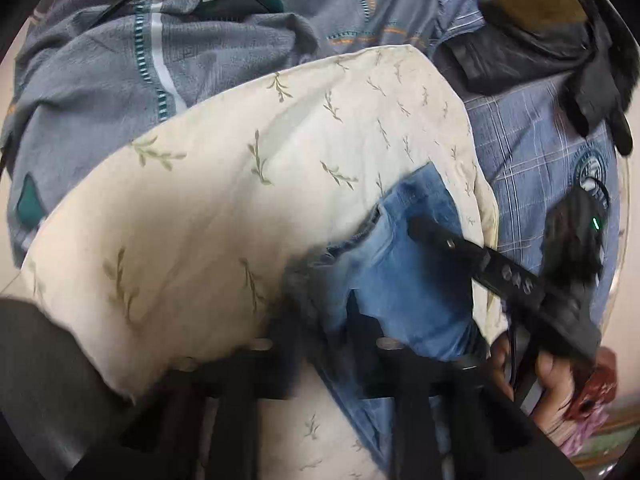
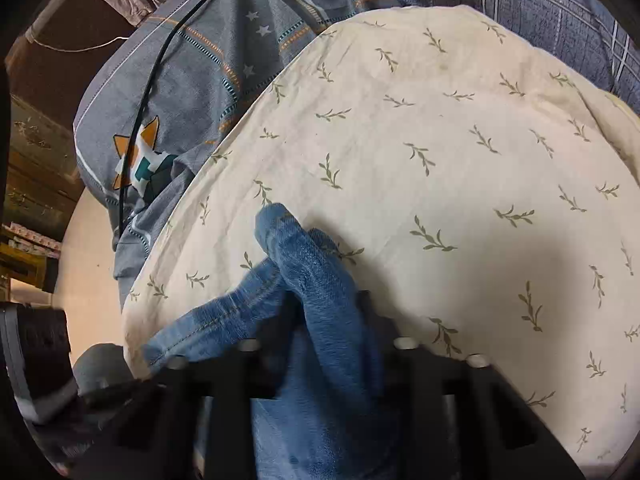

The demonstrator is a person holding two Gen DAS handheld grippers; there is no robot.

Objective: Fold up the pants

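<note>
The blue denim pants (image 1: 404,276) lie bunched on a cream leaf-print cloth (image 1: 224,184). In the left wrist view my left gripper (image 1: 324,316) sits low in the picture, its dark fingers shut on a fold of the denim. From the right, my right gripper (image 1: 424,232) reaches in with its tip on the pants' upper edge, and a hand (image 1: 552,368) holds it. In the right wrist view my right gripper (image 2: 330,308) is shut on a raised ridge of the pants (image 2: 312,272). The denim hides the fingertips in both views.
The cream cloth (image 2: 440,152) rests on a grey patterned bedsheet (image 1: 100,80) and a blue plaid cloth (image 1: 532,152). A dark garment (image 1: 532,28) lies at the far right. Over the grey sheet (image 2: 192,60) runs a black cable (image 2: 154,80).
</note>
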